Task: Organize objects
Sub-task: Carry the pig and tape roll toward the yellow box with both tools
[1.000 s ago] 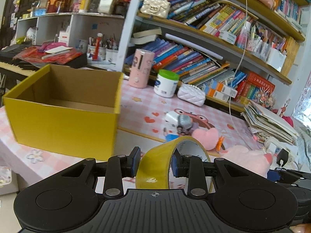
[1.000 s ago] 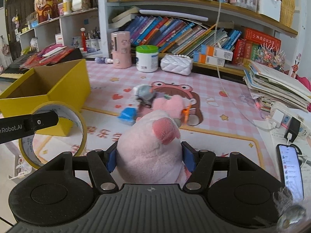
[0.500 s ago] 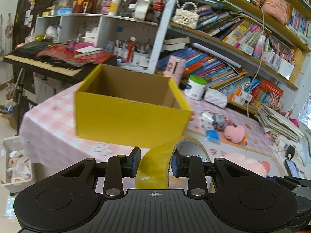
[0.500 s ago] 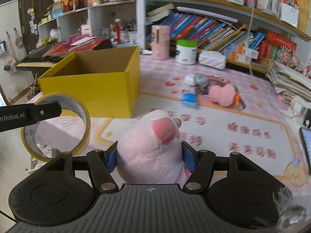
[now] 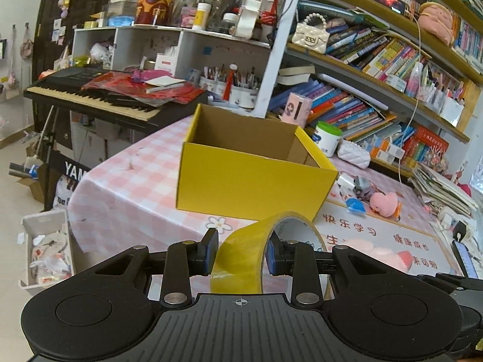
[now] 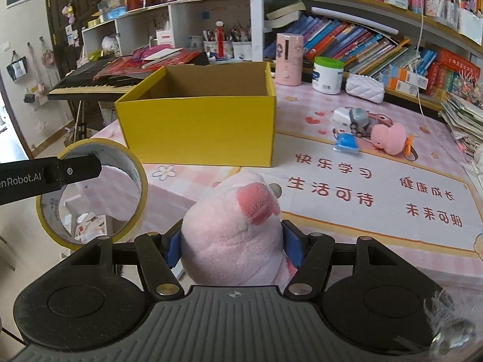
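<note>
Left wrist view: the left gripper (image 5: 241, 255) pinches a tape roll (image 5: 241, 259) across its yellow band, the roll standing on edge between the blue pads. It is held in the air short of the table (image 5: 135, 181), which wears a pink checked cloth. Ahead on the table stands an open yellow box (image 5: 250, 187); what can be seen of its inside is bare. In the right wrist view, the right gripper (image 6: 234, 246) is clamped on a pink plush pig (image 6: 232, 241), snout pointing forward, also in front of the box. To the right of the box lie a pink heart toy (image 6: 389, 137), a blue toy (image 6: 346, 144) and a grey toy (image 6: 357, 119), close together on the mat.
</note>
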`<state>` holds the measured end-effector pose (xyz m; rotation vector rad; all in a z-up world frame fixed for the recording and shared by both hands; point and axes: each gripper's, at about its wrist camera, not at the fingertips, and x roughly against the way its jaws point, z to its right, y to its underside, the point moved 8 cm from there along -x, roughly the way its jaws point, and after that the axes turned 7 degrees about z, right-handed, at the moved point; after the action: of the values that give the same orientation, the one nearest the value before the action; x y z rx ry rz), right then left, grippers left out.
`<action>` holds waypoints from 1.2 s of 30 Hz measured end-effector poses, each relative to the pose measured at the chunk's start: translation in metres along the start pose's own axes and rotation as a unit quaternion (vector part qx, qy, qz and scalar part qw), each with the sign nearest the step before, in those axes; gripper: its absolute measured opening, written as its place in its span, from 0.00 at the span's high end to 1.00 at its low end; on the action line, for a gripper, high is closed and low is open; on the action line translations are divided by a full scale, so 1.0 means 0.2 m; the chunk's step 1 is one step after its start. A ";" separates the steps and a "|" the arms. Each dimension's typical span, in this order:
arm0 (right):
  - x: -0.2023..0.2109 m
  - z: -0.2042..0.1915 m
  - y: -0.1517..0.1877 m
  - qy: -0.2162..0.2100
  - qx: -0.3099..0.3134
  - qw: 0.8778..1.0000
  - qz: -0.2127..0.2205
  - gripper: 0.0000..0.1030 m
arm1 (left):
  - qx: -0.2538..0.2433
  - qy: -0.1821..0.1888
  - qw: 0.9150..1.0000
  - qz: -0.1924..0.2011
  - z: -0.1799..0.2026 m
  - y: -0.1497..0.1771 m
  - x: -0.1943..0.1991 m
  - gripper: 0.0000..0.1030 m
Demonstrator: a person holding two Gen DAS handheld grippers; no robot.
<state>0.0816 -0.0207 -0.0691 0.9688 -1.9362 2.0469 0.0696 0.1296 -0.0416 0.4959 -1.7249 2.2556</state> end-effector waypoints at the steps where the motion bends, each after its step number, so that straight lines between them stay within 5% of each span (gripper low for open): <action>1: 0.00 -0.02 0.00 -0.001 0.002 1.000 0.000 0.40 | 0.001 0.000 1.000 0.001 -0.02 0.00 0.01 0.71; 10: 0.04 -0.12 -0.02 -0.011 0.022 1.000 0.011 0.40 | 0.010 -0.004 1.000 0.021 -0.08 -0.05 0.07 0.71; 20: 0.05 -0.16 -0.30 -0.018 0.039 0.994 0.100 0.39 | 0.007 0.006 0.997 0.073 -0.04 -0.29 0.01 0.71; 26: -0.04 -0.14 -0.50 -0.021 0.045 0.990 0.131 0.39 | 0.000 0.000 0.995 0.096 -0.01 -0.41 -0.10 0.71; 36: -0.37 -0.08 -0.70 -0.039 0.061 0.990 0.119 0.39 | -0.008 -0.033 0.995 0.096 0.00 -0.52 -0.39 0.71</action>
<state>0.2089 0.0381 0.0077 0.8920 -2.0767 2.3130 0.1826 0.1569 0.0175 0.4214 -1.8947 2.3784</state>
